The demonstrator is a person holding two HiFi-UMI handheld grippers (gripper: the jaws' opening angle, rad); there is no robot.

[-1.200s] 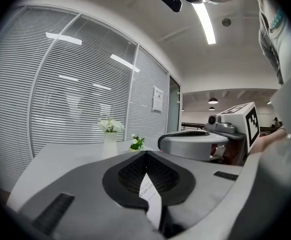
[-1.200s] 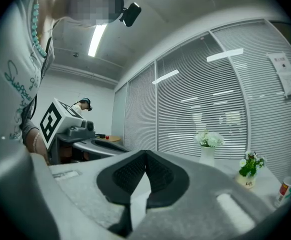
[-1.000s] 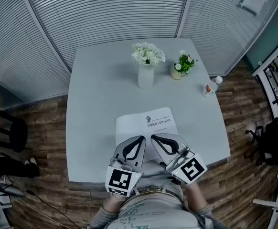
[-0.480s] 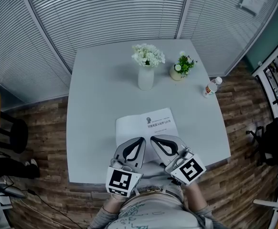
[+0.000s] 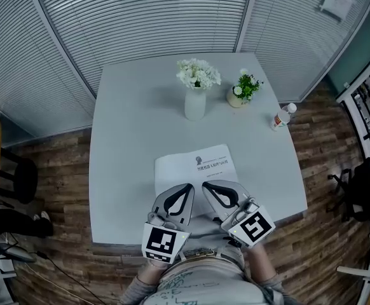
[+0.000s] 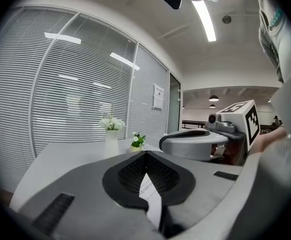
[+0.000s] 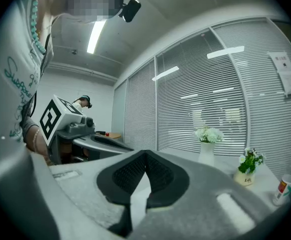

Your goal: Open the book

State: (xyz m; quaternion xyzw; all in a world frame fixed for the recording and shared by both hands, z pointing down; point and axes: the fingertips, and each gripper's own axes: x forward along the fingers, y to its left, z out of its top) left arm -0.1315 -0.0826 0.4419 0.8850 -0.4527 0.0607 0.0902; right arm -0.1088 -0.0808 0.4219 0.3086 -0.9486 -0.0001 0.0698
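A white book (image 5: 198,165) with dark print on its cover lies closed on the grey table (image 5: 124,138), near the front edge. Both grippers hover side by side over the book's near end, tips pointing away from the person. In the head view the left gripper (image 5: 187,187) has its jaws together, and so does the right gripper (image 5: 205,184). From the left gripper view (image 6: 145,154) a strip of the printed cover shows through the slit between the closed jaws. White also shows through the slit in the right gripper view (image 7: 145,153). Neither pair grips anything that I can see.
A white vase of white flowers (image 5: 195,97) and a small potted plant (image 5: 241,91) stand at the table's far side. A small bottle (image 5: 281,116) is near the right edge. Blinds line the glass walls behind. A dark stool (image 5: 16,176) stands left of the table.
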